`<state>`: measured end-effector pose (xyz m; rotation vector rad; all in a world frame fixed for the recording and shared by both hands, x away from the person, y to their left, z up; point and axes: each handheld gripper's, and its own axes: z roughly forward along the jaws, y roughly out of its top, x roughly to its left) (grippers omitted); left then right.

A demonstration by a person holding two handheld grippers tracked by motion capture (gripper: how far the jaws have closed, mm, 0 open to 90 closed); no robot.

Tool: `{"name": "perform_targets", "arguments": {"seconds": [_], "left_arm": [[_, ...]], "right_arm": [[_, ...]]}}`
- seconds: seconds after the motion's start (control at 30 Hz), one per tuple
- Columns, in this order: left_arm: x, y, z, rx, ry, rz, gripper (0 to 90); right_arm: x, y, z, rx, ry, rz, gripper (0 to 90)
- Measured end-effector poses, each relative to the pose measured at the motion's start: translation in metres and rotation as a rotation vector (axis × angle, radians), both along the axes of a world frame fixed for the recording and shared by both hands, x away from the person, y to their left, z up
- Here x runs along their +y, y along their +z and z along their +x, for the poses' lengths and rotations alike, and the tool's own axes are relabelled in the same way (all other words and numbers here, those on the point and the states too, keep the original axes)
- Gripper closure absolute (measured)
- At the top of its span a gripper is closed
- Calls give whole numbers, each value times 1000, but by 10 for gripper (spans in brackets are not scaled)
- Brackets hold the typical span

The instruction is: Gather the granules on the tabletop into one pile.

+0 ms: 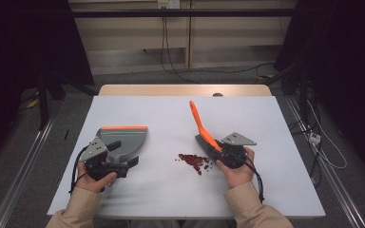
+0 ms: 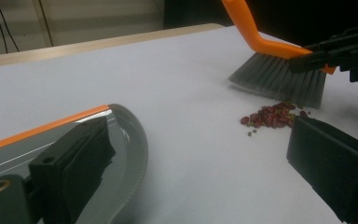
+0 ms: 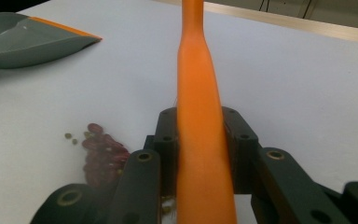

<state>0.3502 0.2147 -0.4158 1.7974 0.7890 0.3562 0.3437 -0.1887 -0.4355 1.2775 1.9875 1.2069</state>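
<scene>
Right gripper (image 1: 224,151) clamped on orange brush (image 1: 202,129) beside red beans (image 1: 195,161) mid-table, left gripper (image 1: 119,159) jaws spread wide at grey dustpan (image 1: 123,140) near left edge.

You find no readable text, label, brand, number or sign on anything in these three views.

Your table (image 1: 171,114) has a pale grey-white top with a strip of light wood along its far edge. On it, left of centre, lies a grey dustpan (image 1: 126,140) with an orange lip (the lip faces away from you). Right of centre sits a small pile of dark red beans (image 1: 195,161), a few greenish ones scattered at its left edge. A brush's grey bristles (image 2: 279,79) touch the top just beyond the pile.
</scene>
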Motion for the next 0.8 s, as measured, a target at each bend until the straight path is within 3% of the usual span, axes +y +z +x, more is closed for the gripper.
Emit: {"name": "perform_targets", "arguments": {"seconds": [0.3,0.57,0.73,0.8], "left_arm": [[0,1,-1,-2,-1,5,63],[-1,0,-1,-1,-3,13,63],[-2,0,-1,-3,-2,13,63],[-1,0,-1,-4,-2,13,63]], "right_arm": [[33,-2,-4,-37,13,-64,712],[30,-2,-3,-50,-14,-30,712],[36,0,-4,-56,3,-17,712],[36,0,-3,-59,26,13,712]]}}
